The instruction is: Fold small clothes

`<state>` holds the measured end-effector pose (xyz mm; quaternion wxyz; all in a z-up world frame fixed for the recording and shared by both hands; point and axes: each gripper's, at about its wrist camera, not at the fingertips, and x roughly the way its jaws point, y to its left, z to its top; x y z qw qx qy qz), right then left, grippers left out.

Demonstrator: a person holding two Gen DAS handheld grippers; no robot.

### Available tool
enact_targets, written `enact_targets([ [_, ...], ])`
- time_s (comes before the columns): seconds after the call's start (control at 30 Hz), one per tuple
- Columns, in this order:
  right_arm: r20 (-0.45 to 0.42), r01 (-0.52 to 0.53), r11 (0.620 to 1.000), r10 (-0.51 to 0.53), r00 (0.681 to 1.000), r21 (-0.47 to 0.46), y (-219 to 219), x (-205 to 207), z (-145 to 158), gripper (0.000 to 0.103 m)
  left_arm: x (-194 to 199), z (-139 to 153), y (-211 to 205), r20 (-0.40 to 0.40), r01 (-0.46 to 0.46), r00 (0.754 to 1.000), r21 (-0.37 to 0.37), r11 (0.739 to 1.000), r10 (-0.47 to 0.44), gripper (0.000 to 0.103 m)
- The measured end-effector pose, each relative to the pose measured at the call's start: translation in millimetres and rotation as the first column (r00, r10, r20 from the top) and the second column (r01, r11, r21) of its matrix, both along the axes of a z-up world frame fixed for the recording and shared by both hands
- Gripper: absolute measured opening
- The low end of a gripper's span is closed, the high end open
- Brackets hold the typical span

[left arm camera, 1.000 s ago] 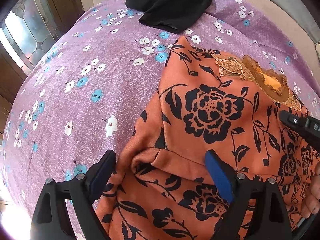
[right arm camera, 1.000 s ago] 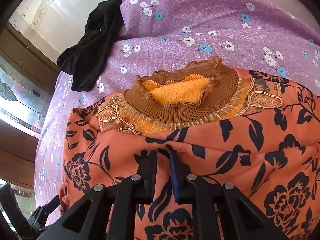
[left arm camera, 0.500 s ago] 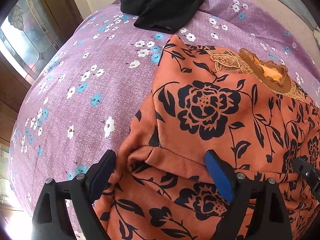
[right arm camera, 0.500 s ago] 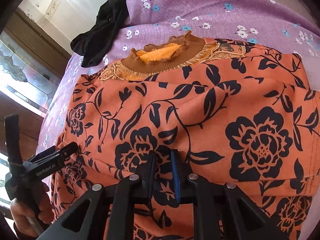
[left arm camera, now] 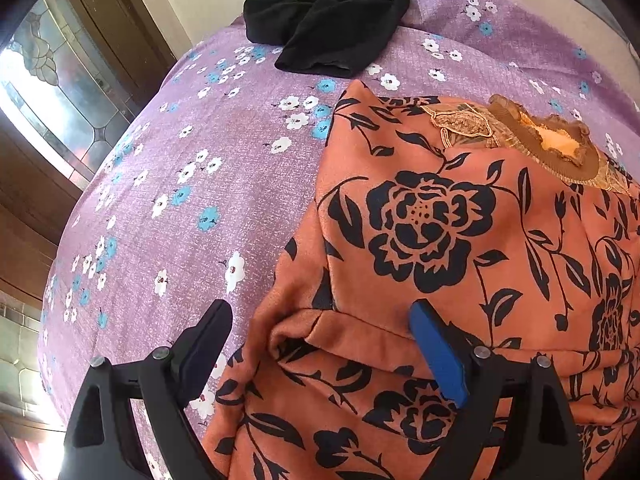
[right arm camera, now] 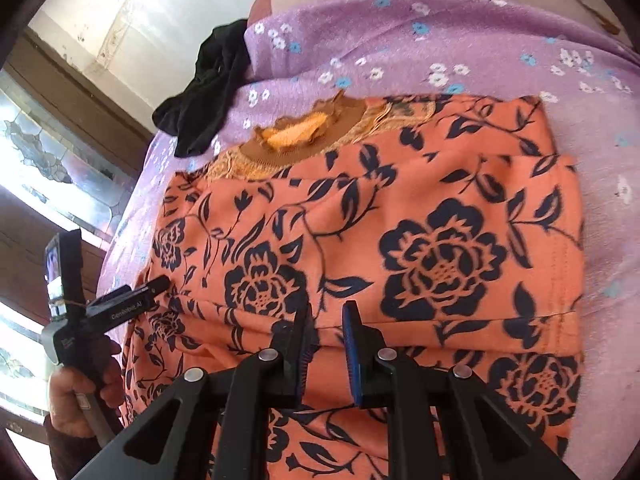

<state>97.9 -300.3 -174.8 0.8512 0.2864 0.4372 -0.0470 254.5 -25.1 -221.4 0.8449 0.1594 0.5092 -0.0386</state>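
Orange garment [left arm camera: 460, 240] with black flowers, purple floral bedsheet [left arm camera: 200, 168], black cloth [left arm camera: 328, 20].

White "GenRobot.AI" lettering along the black body of the left tool [right arm camera: 154, 285], partly blurred

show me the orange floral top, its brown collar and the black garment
orange floral top [right arm camera: 440, 256], right wrist view, on the big black flower print
brown collar [right arm camera: 304, 148], right wrist view, on the ribbed band below the yellow lining
black garment [left arm camera: 332, 20], left wrist view, on the middle of the crumpled pile
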Motion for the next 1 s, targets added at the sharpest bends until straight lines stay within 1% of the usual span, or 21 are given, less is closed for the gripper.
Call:
enact_targets([
  [0.07, -0.015, 0.060, 0.997, -0.061, 0.998, -0.044, -15.5, -9.5, -1.5, 0.019, -0.1, -1.9, -2.2, 0.004, -0.001, 1.000, 0.007, 1.000, 0.001, 0.090],
  [0.1, -0.031, 0.083, 0.995, -0.084, 0.996, -0.051, -22.8, -13.3, -6.2, 0.021, -0.4, -2.4, -3.3, 0.008, -0.001, 1.000, 0.011, 1.000, 0.001, 0.090],
  [0.17, -0.079, 0.115, 0.993, -0.117, 0.990, -0.037, -37.0, -15.5, -20.0, 0.021, -1.3, -2.4, -5.7, 0.020, -0.002, 1.000, 0.021, 1.000, 0.001, 0.090],
  [0.2, -0.077, 0.123, 0.992, -0.123, 0.989, -0.001, -42.5, -16.7, -26.0, 0.018, -2.0, -2.3, -6.8, 0.027, -0.001, 1.000, 0.029, 1.000, 0.000, 0.090],
  [0.23, -0.063, 0.134, 0.991, -0.132, 0.989, 0.023, -46.4, -17.8, -27.7, 0.018, -2.9, -2.2, -8.0, 0.036, 0.001, 0.999, 0.038, 0.999, -0.002, 0.090],
  [0.27, -0.064, 0.136, 0.990, -0.134, 0.989, 0.030, -49.4, -16.8, -27.9, 0.018, -4.3, -1.8, -9.6, 0.046, 0.004, 0.999, 0.049, 0.999, -0.006, 0.090],
  [0.37, -0.082, 0.119, 0.993, -0.118, 0.990, 0.006, -46.8, -10.3, -25.5, 0.019, -9.2, 0.9, -16.3, 0.083, 0.032, 0.996, 0.077, 0.997, -0.038, 0.090],
  [0.43, -0.084, 0.102, 0.995, -0.103, 0.991, -0.013, -46.0, -9.6, -21.6, 0.018, -12.3, 4.3, -20.7, 0.096, 0.058, 0.993, 0.056, 0.997, -0.063, 0.090],
  [0.53, -0.028, 0.130, 0.991, -0.131, 0.991, -0.039, -49.0, -15.6, -8.7, 0.018, -17.5, 9.8, -27.2, 0.117, 0.086, 0.989, 0.029, 0.996, -0.089, 0.090],
  [0.6, -0.002, 0.168, 0.983, -0.168, 0.986, -0.081, -56.9, -20.5, -1.0, 0.018, -18.2, 7.8, -30.6, 0.117, 0.099, 0.988, 0.045, 0.994, -0.103, 0.090],
  [0.63, -0.006, 0.187, 0.977, -0.188, 0.982, -0.100, -61.4, -21.4, -0.9, 0.018, -16.5, 3.7, -30.9, 0.105, 0.093, 0.989, 0.060, 0.994, -0.099, 0.090],
  [0.67, -0.023, 0.201, 0.974, -0.204, 0.979, -0.102, -65.7, -21.5, -4.1, 0.019, -14.5, -1.9, -30.5, 0.087, 0.083, 0.992, 0.075, 0.994, -0.089, 0.090],
  [0.7, -0.047, 0.206, 0.975, -0.211, 0.976, -0.085, -69.7, -20.3, -10.1, 0.019, -12.4, -5.6, -28.6, 0.072, 0.077, 0.994, 0.068, 0.995, -0.082, 0.091],
  [0.77, -0.074, 0.205, 0.978, -0.208, 0.975, -0.047, -74.5, -17.9, -20.7, 0.019, -10.3, -5.3, -25.7, 0.068, 0.064, 0.995, 0.050, 0.997, -0.068, 0.093],
  [0.87, -0.074, 0.203, 0.977, -0.208, 0.975, -0.070, -72.5, -15.9, -18.9, 0.019, -11.9, -3.9, -26.4, 0.077, 0.067, 0.995, 0.053, 0.996, -0.071, 0.093],
  [0.93, -0.054, 0.210, 0.975, -0.214, 0.975, -0.071, -71.1, -17.0, -15.5, 0.019, -15.8, 0.0, -29.2, 0.098, 0.081, 0.991, 0.053, 0.995, -0.086, 0.093],
  [1.0, -0.030, 0.216, 0.973, -0.219, 0.975, -0.081, -68.5, -18.6, -11.9, 0.019, -18.8, 4.9, -32.3, 0.116, 0.102, 0.988, 0.034, 0.994, -0.106, 0.093],
])
